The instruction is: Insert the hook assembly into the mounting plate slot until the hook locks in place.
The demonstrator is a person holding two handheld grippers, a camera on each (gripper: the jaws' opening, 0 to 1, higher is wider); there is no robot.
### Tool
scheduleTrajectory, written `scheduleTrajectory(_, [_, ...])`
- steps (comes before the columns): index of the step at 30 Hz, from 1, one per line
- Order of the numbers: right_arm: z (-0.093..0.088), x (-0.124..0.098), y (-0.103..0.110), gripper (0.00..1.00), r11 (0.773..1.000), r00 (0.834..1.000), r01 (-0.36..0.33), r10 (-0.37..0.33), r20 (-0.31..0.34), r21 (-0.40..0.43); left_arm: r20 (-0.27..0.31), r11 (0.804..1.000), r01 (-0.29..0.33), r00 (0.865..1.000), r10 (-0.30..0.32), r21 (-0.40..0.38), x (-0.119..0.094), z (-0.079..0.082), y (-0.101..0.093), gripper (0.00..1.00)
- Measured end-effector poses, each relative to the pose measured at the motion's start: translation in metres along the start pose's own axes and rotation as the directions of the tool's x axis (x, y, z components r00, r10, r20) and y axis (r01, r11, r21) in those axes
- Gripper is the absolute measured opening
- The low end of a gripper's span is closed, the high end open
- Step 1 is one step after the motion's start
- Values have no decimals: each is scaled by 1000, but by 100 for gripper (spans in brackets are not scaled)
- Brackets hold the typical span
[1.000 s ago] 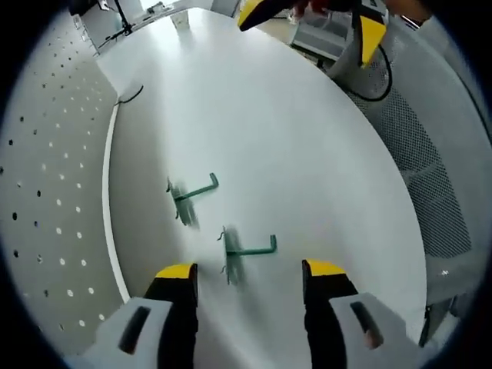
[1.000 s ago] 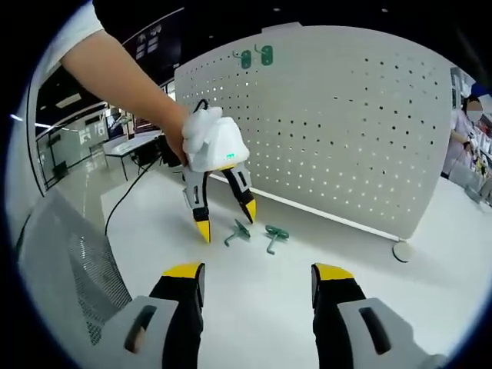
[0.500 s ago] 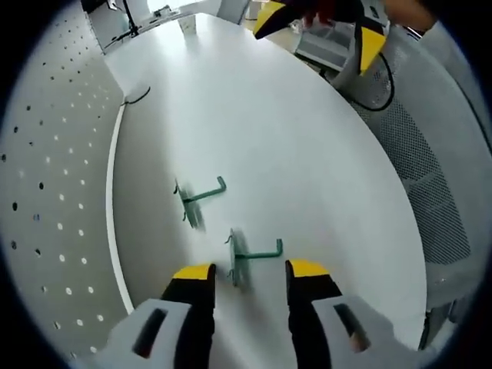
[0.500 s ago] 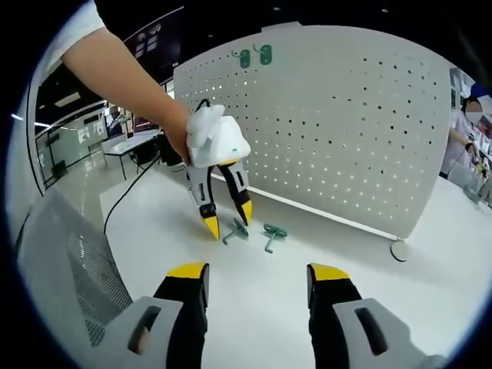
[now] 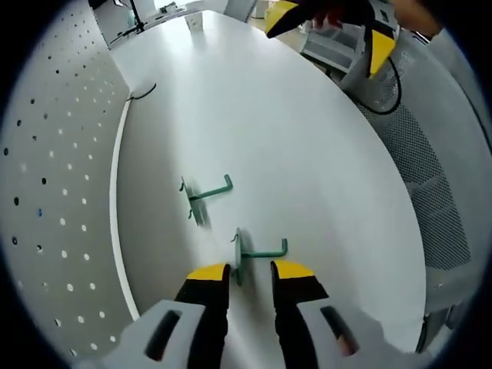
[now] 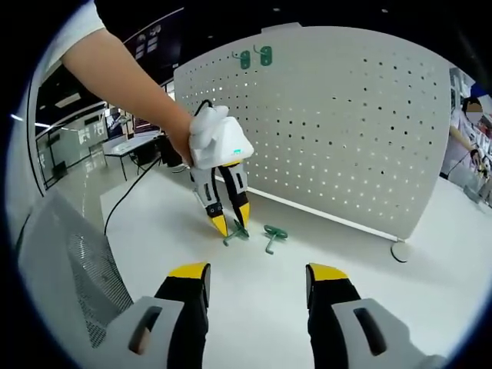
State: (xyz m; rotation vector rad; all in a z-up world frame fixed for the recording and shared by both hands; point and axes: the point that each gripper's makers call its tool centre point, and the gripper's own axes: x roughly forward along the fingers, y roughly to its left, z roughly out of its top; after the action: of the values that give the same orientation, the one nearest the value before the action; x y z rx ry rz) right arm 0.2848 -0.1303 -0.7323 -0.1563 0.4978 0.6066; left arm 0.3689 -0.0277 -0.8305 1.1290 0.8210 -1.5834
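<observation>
On the left of the left gripper view stands a white perforated pegboard [image 5: 46,192], the mounting plate, upright on a white tabletop [image 5: 307,154]. Just right of its base lie two green hooks. The farther hook [image 5: 206,194] lies alone. The nearer hook [image 5: 257,252] lies just ahead of the left gripper [image 5: 248,272], its flat back plate in line with the gap between the yellow tips. The jaws are narrowed but a gap shows between them; they do not yet pinch the hook. At the top right, the right gripper's yellow tips hang above the table edge, beside a grey mesh chair back [image 5: 430,177].

In the right gripper view, a person's bare arm [image 6: 115,84] reaches from the left, holding the left gripper tip-down over the nearer hook. The other hook lies just to its right. The right gripper [image 6: 254,272] rests wide apart and empty, well back.

This looks like the pickup step. Next, the left jaws likely need to clamp the hook, lift it and carry its prongs to the pegboard holes.

Behind is an open room with desks and another person at far right. Two green pieces already hang near the pegboard's top.
</observation>
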Motion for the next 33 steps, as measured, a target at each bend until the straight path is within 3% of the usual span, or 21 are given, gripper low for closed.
scheduleTrajectory(9, [-1,0,0,48,1000,1000,-3,3,0,3,-4,998,-36,999,36,-61,1,0,8,12])
scheduleTrajectory(13, [0,0,0,48,1000,1000,-2,2,1,4,-13,997,-58,998,58,-42,1,-1,10,5])
scheduleTrajectory(27, [0,1,0,48,1000,1000,-2,2,3,8,-7,997,-78,997,78,-26,1,-2,11,3])
scheduleTrajectory(33, [-1,2,2,48,1000,1000,-14,14,1,10,-2,994,-87,996,87,-63,0,-1,11,2])
